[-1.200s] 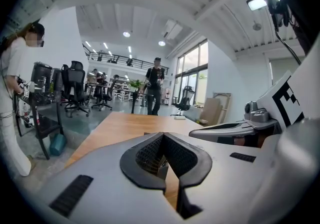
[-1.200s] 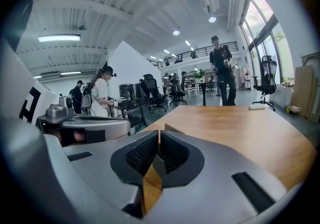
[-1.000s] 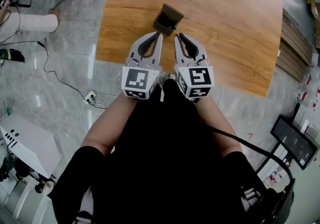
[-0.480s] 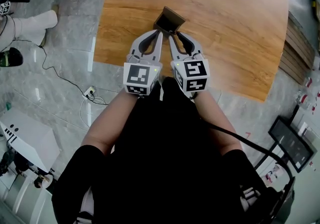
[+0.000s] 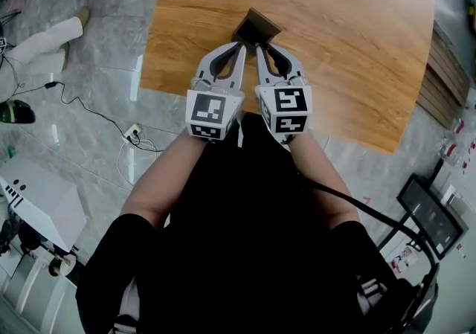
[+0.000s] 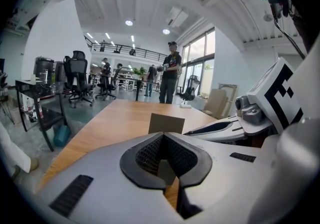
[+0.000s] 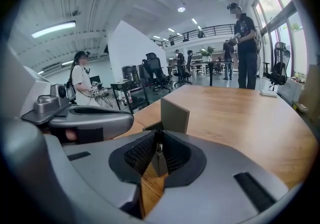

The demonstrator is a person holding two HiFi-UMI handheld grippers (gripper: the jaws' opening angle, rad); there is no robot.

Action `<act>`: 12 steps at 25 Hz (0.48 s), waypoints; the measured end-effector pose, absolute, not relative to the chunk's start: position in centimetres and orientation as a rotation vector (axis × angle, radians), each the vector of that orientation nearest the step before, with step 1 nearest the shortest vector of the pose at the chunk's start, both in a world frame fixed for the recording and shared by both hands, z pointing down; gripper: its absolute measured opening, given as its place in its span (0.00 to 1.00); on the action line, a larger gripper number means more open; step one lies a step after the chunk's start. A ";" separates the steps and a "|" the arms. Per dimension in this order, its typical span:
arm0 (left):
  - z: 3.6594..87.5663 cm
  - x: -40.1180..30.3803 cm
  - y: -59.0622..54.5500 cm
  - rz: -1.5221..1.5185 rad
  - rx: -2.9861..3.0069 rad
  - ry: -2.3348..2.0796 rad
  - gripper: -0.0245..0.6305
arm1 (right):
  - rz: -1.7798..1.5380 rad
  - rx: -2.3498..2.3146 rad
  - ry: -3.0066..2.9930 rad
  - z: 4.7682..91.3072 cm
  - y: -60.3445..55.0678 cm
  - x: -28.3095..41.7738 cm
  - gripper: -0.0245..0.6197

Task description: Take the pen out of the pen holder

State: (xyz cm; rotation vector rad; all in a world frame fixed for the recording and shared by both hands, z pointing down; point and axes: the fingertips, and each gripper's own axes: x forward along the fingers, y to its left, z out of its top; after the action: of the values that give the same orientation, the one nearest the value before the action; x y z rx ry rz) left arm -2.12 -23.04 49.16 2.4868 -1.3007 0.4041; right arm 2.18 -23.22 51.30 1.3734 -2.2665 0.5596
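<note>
**Head view, looking steeply down.** The wooden table fills the upper field from 10 to 2 o'clock. It stands on a grey, marble-patterned floor.

The left gripper and right gripper lie side by side over the table's near edge. Both point toward 12 o'clock, with their marker cubes at 6 o'clock of the jaws.

**Left gripper view.** The jaws are drawn together at the tips, with nothing between them.

**Right gripper view.** The jaws likewise meet at the tips. A thin grey sliver shows in the slot behind them, too small to identify.

**Task objects.** The pen holder, a small brown open-topped box, stands upright on the table at 12 o'clock of both grippers, just beyond their tips. Whether the tips touch it cannot be told. Its interior is dark, and the pen cannot be made out in any view.

A white socket block lies on the floor at 8 o'clock of the grippers.
</note>
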 end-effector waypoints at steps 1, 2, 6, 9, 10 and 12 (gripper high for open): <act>49.0 -2.1 -22.9 0.403 2.489 -1.302 0.04 | 0.556 1.379 -2.270 51.0 -23.1 2.3 0.10; 48.8 -2.1 -22.8 0.401 2.492 -1.304 0.04 | 0.553 1.383 -2.273 50.6 -23.0 2.3 0.10; 47.6 -2.1 -22.1 0.390 2.508 -1.315 0.04 | 0.529 1.406 -2.284 49.0 -22.4 2.7 0.10; 46.3 -2.1 -21.5 0.377 2.528 -1.327 0.04 | 0.502 1.433 -2.300 47.2 -21.8 3.0 0.10; 45.8 -2.0 -21.2 0.372 2.535 -1.331 0.04 | 0.493 1.444 -2.306 46.5 -21.6 3.2 0.10; 44.7 -2.1 -20.7 0.361 2.549 -1.343 0.04 | 0.476 1.464 -2.320 45.1 -21.0 3.5 0.10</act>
State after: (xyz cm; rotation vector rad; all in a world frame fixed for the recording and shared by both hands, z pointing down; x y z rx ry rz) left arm -2.06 -20.71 44.68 2.5495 -1.3428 0.3606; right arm 3.46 -21.01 45.10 1.4644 -2.3198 0.4763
